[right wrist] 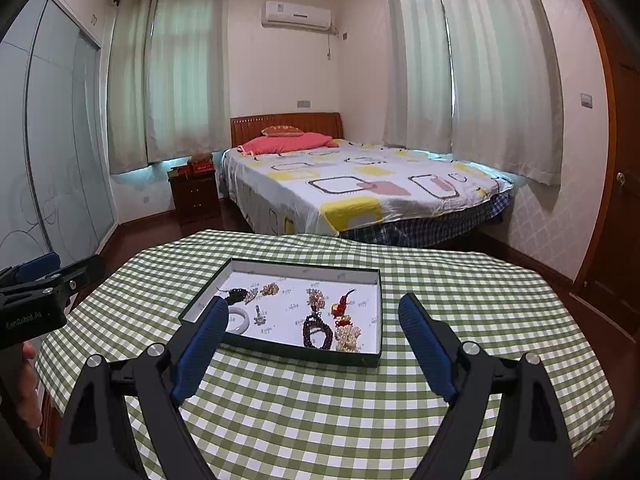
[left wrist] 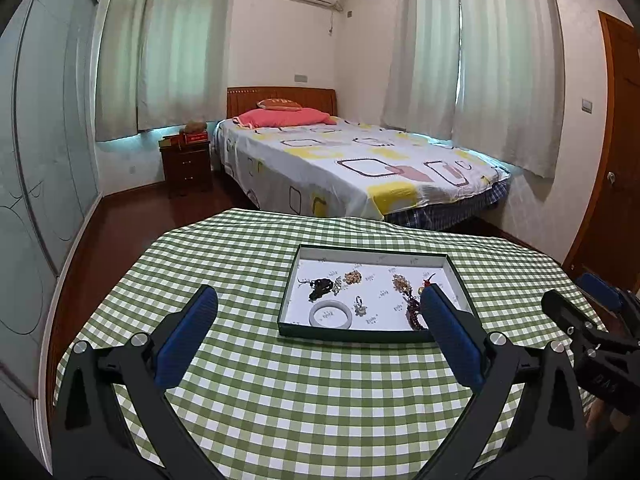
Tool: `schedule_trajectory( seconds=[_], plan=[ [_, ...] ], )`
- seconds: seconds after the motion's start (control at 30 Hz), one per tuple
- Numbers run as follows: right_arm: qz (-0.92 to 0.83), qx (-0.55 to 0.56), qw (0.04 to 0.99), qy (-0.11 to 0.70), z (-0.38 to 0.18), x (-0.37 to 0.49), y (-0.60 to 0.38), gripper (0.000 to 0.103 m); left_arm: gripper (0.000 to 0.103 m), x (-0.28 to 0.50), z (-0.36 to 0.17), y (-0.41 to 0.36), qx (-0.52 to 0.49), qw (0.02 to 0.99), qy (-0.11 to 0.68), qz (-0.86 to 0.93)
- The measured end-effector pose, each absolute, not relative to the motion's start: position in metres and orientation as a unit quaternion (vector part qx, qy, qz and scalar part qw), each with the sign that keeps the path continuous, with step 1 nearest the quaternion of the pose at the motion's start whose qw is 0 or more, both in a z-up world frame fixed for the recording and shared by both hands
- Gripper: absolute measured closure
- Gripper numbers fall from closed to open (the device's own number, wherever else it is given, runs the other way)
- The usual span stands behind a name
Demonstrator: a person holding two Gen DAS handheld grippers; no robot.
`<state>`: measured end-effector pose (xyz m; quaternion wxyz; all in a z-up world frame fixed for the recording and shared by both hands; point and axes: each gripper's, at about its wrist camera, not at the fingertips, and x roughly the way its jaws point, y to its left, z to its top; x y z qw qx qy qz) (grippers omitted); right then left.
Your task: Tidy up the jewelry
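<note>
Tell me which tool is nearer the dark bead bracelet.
Right. The right tool hangs open just in front of the dark bead bracelet; the left tool sits further off toward the white bangle.

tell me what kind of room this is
Most likely a home bedroom: a made bed with a pink pillow, a wooden nightstand beside it, and curtains over the windows. The checked table with the jewelry tray stands at its foot.

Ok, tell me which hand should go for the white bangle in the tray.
Left, probably. The white bangle lies at the tray's near left corner, between the open left tongs. In the right tongs' view it sits off to the left, behind a finger.
</note>
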<state>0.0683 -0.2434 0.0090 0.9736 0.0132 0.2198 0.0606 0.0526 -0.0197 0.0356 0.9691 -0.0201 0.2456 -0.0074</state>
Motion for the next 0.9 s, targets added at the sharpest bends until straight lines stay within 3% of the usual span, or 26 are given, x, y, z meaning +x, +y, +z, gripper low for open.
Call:
schedule_trajectory(
  seconds=[0.9],
  plan=[
    [0.062, 0.010, 0.975, 0.212, 0.0084, 0.0608, -0.2426, 0.019, 0.004, 0.0467, 0.0373, -0.0165, -0.025, 0.970, 0.243, -0.007]
  ],
)
